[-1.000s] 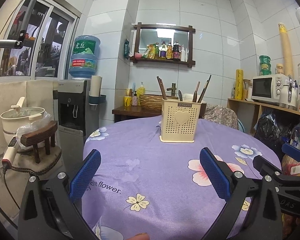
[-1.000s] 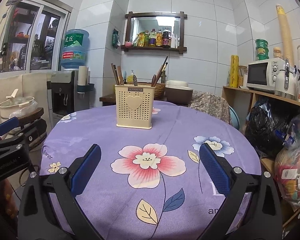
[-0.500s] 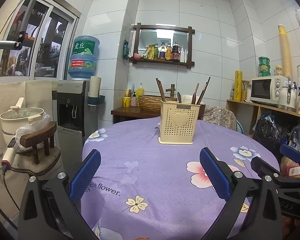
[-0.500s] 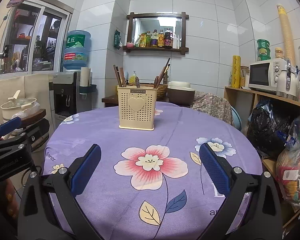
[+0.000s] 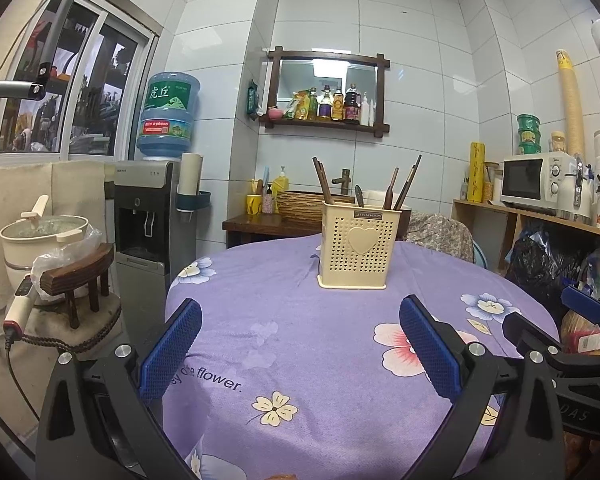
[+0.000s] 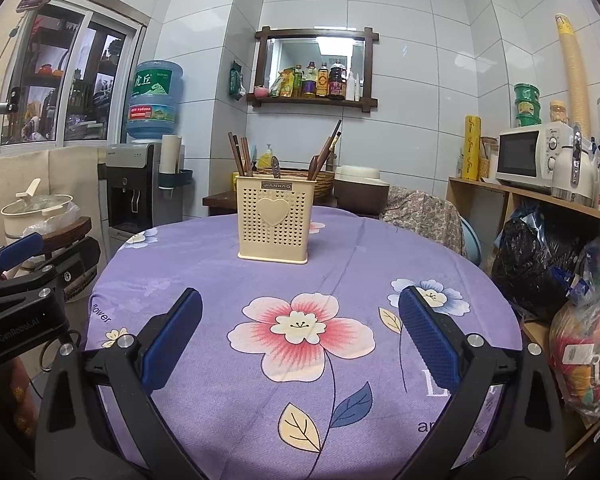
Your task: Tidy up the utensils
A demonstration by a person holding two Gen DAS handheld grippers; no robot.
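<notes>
Looks basically done: utensils (image 6: 240,154) all stand in the holder (image 6: 273,222), bench (image 6: 220,280) seems bare as far as I can see, both tongs (image 5: 300,350) (image 6: 300,340) wide and empty.

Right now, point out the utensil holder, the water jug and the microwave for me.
utensil holder (image 6: 274,218): right wrist view, on the heart on its front wall.
water jug (image 5: 168,114): left wrist view, on the blue bottle's label area.
microwave (image 6: 526,154): right wrist view, on its dark door window.
</notes>
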